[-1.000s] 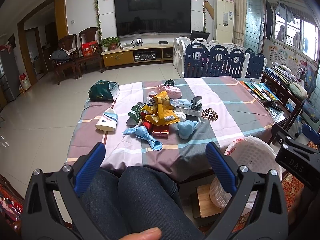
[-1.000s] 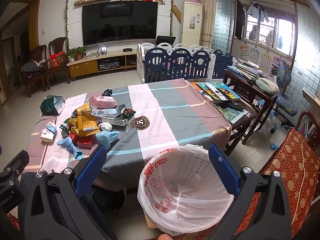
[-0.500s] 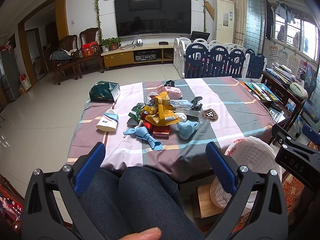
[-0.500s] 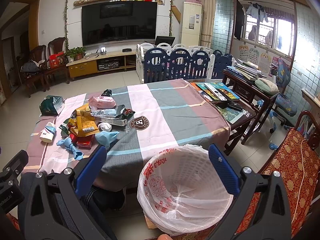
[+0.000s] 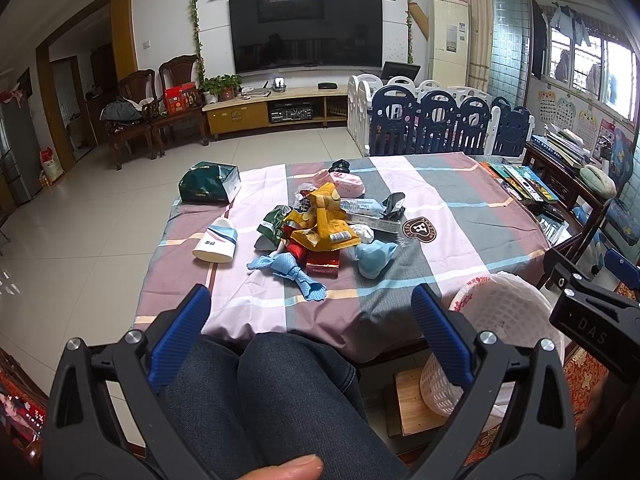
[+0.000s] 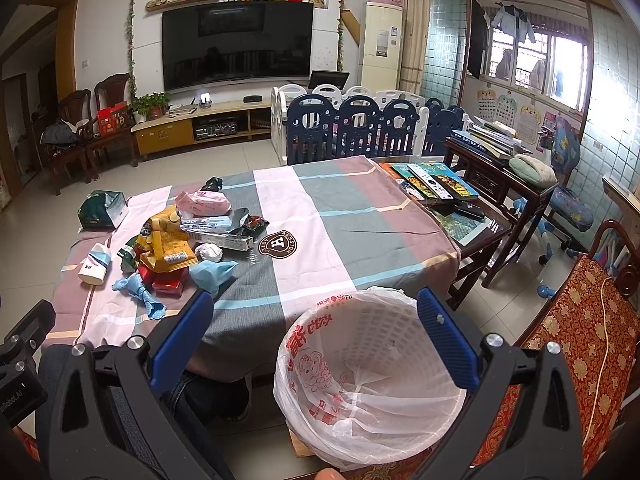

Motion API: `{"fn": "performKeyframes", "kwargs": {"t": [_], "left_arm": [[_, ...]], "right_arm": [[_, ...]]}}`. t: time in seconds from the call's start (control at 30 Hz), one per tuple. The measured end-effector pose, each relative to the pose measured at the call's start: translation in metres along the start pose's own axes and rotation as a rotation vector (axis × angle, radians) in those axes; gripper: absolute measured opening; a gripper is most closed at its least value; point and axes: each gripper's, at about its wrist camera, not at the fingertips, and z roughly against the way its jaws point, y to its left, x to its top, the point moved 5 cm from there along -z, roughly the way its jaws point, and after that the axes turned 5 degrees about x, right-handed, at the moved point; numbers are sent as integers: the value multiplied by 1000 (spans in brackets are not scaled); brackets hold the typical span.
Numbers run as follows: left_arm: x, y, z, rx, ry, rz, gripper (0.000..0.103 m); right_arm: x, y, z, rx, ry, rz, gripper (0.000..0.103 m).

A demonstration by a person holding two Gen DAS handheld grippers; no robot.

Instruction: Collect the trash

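A pile of trash lies on the plaid-covered table: yellow snack bags, a red packet, a knotted blue cloth, a blue wrapper, a white cup. The pile also shows in the right wrist view. A white basket lined with a plastic bag stands on the floor at the table's near right corner. My left gripper is open and empty above my knees, short of the table. My right gripper is open and empty above the basket.
A green bag lies at the table's far left. Books and remotes sit on a side table to the right. A red cushioned chair stands right of the basket. My legs are under the table's near edge.
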Motion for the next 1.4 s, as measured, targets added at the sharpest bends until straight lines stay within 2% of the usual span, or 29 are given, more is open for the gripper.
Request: {"fn": "performKeyframes", "kwargs": {"t": [1.03, 1.4], "left_arm": [[-3, 2, 0, 1, 5, -1, 100], [-9, 5, -11, 11, 34, 4, 100]], "right_arm": [[1, 0, -1, 3, 2, 0, 100], [-7, 4, -2, 19, -13, -1, 100]]}}
